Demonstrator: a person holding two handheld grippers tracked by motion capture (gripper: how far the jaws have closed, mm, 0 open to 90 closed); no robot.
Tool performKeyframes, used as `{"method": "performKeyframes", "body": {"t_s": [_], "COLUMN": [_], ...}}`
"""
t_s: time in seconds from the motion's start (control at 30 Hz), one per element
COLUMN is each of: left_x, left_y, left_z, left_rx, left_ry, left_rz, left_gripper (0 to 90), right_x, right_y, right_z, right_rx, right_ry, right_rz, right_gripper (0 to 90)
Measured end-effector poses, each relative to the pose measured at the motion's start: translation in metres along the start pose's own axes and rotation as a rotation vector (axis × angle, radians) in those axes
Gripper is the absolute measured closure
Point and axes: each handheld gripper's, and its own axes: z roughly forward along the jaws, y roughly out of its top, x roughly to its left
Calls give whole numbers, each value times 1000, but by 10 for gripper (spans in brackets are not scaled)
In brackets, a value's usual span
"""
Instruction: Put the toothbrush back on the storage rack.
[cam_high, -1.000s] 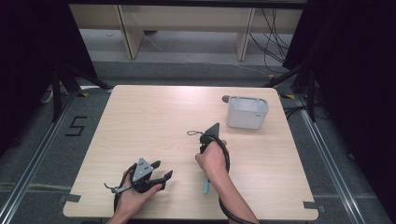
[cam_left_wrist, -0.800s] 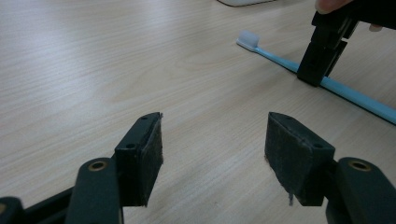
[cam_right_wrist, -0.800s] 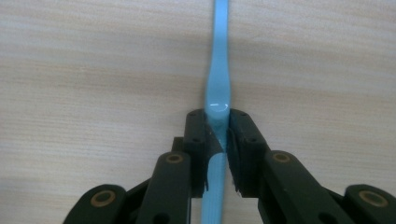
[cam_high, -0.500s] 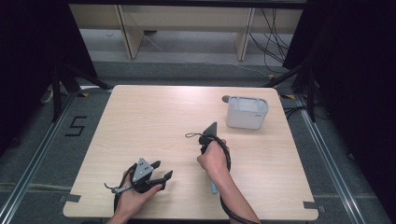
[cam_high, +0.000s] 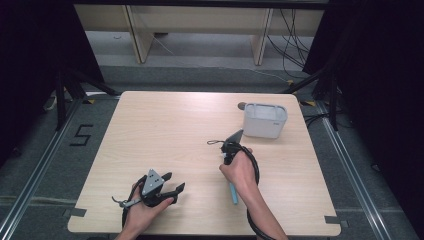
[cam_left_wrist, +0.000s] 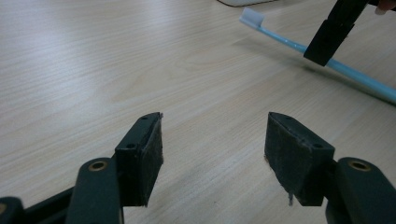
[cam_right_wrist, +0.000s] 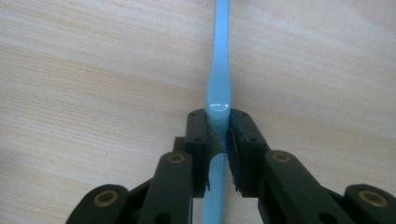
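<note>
My right gripper (cam_right_wrist: 218, 128) is shut on the handle of a light blue toothbrush (cam_right_wrist: 219, 70), with the jaws pointing down at the wooden table (cam_high: 165, 130). In the high view the toothbrush's end (cam_high: 233, 194) pokes out under the right hand, right of the table's centre. From the left gripper view the toothbrush (cam_left_wrist: 289, 42) slants low over the table, its white head (cam_left_wrist: 252, 17) at the far end, and a jaw of the right gripper crosses it. My left gripper (cam_high: 173, 181) rests near the front left edge, open (cam_left_wrist: 214, 144), with nothing between its pads.
A white box-like container (cam_high: 265, 120) stands at the back right of the table, with a small brown round thing (cam_high: 241, 105) just behind it. Dark stands and cables ring the table on the floor.
The right hand has shifted a little to the right and away from the front edge, carrying the toothbrush with it. The left hand has stayed put.
</note>
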Motion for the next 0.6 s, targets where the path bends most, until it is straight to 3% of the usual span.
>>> {"method": "performKeyframes", "body": {"t_s": [0.03,0.07,0.1,0.17,0.4,0.5,0.57,0.6], "left_x": [0,0,0,0,0,0,0,0], "left_y": [0,0,0,0,0,0,-1,-1], "left_z": [0,0,0,0,0,0,0,0], "left_rx": [0,3,-1,-4,-12,-13,-17,-18], "left_ry": [1,3,2,4,3,1,-1,-1], "left_rz": [0,1,1,0,3,2,1,-1], "left_gripper": [366,367,368,369,373,373,373,373], "right_x": [-2,-6,-7,-13,-23,-26,-30,-31], "right_y": [-2,-3,-4,-8,-19,-21,-22,-23], "right_z": [-3,-5,-7,-10,-17,-18,-19,-19], "right_rx": [-7,-15,-22,-50,-173,-196,-215,-237], "right_ry": [21,19,39,39,44,51,73,47], "right_rz": [11,-29,-30,-58,-85,-77,-102,-104], "right_gripper": [790,790,790,790,790,790,790,790]}}
